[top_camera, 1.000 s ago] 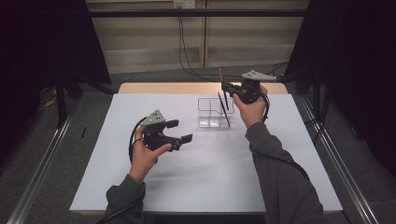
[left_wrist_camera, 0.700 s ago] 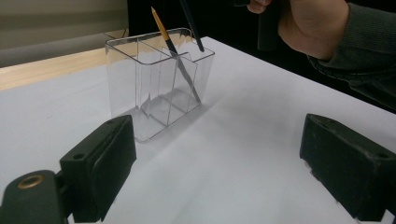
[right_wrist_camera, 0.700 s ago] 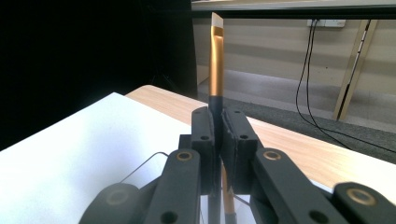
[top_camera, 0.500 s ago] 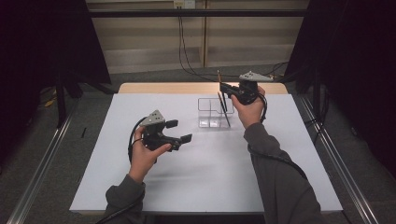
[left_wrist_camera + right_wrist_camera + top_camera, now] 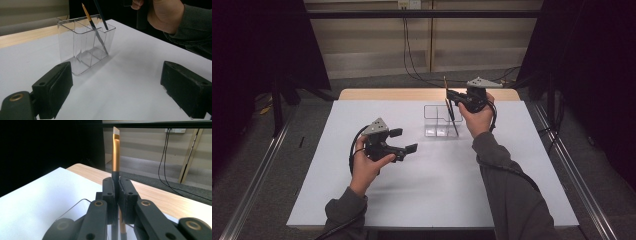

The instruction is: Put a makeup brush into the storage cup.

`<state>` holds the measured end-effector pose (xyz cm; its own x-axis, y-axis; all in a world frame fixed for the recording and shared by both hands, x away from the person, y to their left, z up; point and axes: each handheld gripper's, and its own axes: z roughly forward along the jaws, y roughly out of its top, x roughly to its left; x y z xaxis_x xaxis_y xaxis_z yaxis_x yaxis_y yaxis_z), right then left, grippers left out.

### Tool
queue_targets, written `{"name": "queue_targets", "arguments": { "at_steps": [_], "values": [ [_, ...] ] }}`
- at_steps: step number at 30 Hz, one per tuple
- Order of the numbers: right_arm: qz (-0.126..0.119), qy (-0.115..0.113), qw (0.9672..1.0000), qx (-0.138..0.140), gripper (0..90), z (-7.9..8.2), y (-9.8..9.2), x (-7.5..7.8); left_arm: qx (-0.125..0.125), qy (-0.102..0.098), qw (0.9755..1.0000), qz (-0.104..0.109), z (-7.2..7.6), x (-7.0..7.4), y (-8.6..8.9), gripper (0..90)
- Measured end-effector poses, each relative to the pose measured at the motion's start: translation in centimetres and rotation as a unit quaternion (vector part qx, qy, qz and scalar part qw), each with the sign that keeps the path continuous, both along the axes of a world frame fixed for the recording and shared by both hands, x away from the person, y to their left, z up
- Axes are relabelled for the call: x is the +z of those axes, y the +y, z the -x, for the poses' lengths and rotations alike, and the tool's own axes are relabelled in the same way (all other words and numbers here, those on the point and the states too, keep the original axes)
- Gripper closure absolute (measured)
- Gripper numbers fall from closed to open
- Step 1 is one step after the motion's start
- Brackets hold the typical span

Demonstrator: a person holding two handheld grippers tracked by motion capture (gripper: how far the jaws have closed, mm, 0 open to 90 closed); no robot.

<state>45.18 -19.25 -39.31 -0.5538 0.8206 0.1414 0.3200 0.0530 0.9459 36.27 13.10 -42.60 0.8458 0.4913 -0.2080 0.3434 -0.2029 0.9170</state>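
The upper end of the dark slender brush is cut off by the left gripper view's top edge; its lower shaft is hidden behind the right gripper's jaws.

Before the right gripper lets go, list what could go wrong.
1. The right gripper is shut on a paintbrush that stands in the clear divided holder. Tugging sideways could tip the light holder.
2. Another brush leans in the same holder; the lowered handle might knock it.
3. The left gripper hangs open away from the holder, so nothing steadies it.
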Motion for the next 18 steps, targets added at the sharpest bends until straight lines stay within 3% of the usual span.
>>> {"name": "queue_targets", "arguments": {
  "at_steps": [18],
  "values": [
    [0.002, 0.004, 1.0000, -0.002, 84.4, -0.02, -0.13, -0.52, 0.001, -0.002, 1.0000, -0.004, -0.02, 0.10, 0.12, 10.5]
  ]
}}
